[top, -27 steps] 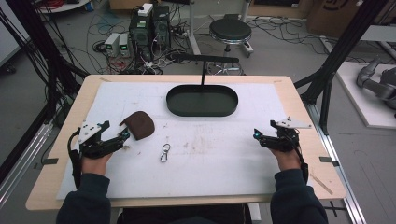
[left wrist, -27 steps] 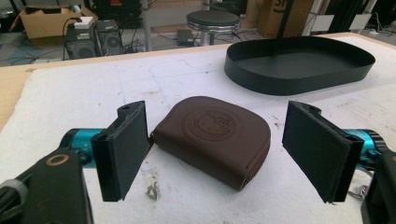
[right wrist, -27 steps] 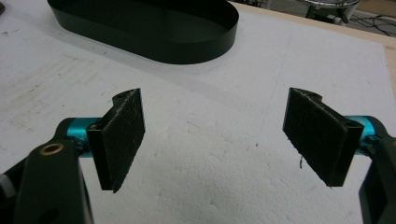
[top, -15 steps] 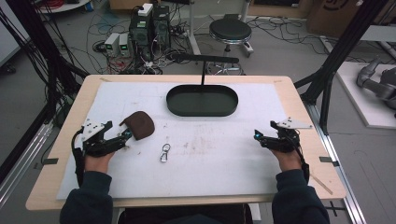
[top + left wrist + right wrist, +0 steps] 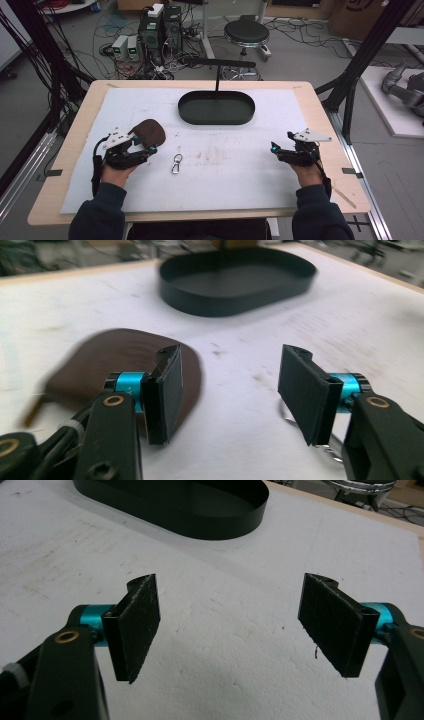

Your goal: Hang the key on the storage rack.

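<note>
Brown leather pouch [image 5: 149,132]: flat, rounded, lying on the white mat [image 5: 240,165] at the bench's left side, not lifted. Left gripper [image 5: 145,146] just beside it, fingers [image 5: 165,387] spread, nothing between them; in the left gripper view one finger stands over the pouch's near edge, the other over bare mat. Metal clip [image 5: 176,163]: on the mat, near the left gripper, toward the middle. Black oval tray [image 5: 216,119]: farther back, centre, nothing in it. Right gripper [image 5: 276,149]: at the right side, well apart from pouch and clip, fingers [image 5: 135,625] spread, empty. Step judged: approach to the pouch, grip not yet made. Next move likely calls for shifting the left fingers across to straddle the pouch's edge, lowering, then closing.
</note>
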